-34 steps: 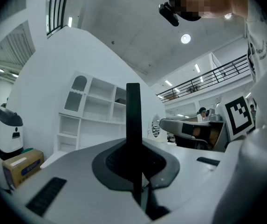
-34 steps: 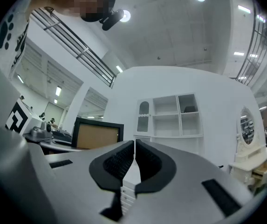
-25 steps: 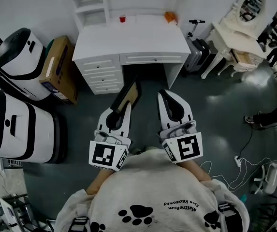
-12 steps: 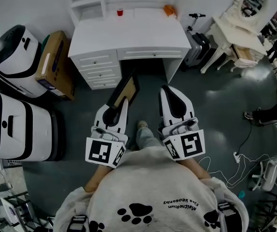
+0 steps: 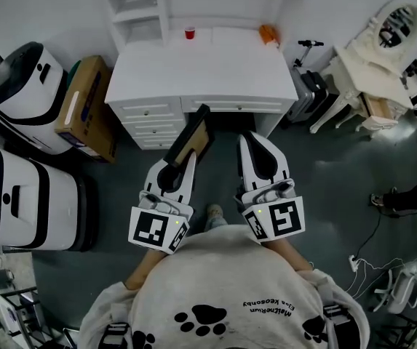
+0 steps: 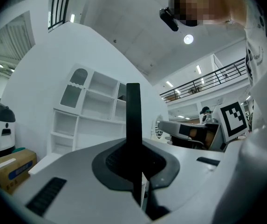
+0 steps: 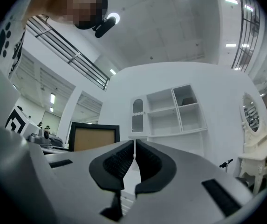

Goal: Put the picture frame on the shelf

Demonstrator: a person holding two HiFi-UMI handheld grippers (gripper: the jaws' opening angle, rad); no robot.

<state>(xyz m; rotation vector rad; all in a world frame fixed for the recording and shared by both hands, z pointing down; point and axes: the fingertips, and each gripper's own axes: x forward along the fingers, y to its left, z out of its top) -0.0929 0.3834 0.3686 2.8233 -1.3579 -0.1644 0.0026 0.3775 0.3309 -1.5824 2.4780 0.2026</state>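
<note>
A black picture frame (image 5: 193, 134) with a tan backing is held out over the dark floor, just before the white desk (image 5: 201, 70). My left gripper (image 5: 184, 156) is shut on its lower edge. The left gripper view shows the picture frame (image 6: 133, 120) edge-on as a black strip between the left gripper's (image 6: 137, 168) pads. My right gripper (image 5: 252, 139) hovers beside it on the right, shut and holding nothing. In the right gripper view the right gripper's (image 7: 134, 156) pads meet, and the picture frame (image 7: 94, 137) stands to their left. A white shelf unit (image 5: 153, 6) rises at the back of the desk.
A red cup (image 5: 189, 33) and an orange object (image 5: 268, 33) stand on the desk's far edge. A cardboard box (image 5: 84, 109) and two white-and-black machines (image 5: 20, 86) are at the left. A white vanity with a mirror (image 5: 383, 46) and a suitcase (image 5: 306, 97) are at the right.
The desk and shelf have drawn nearer and shifted slightly in the head view. Both grippers keep their pose, and the frame stays in the left one.
</note>
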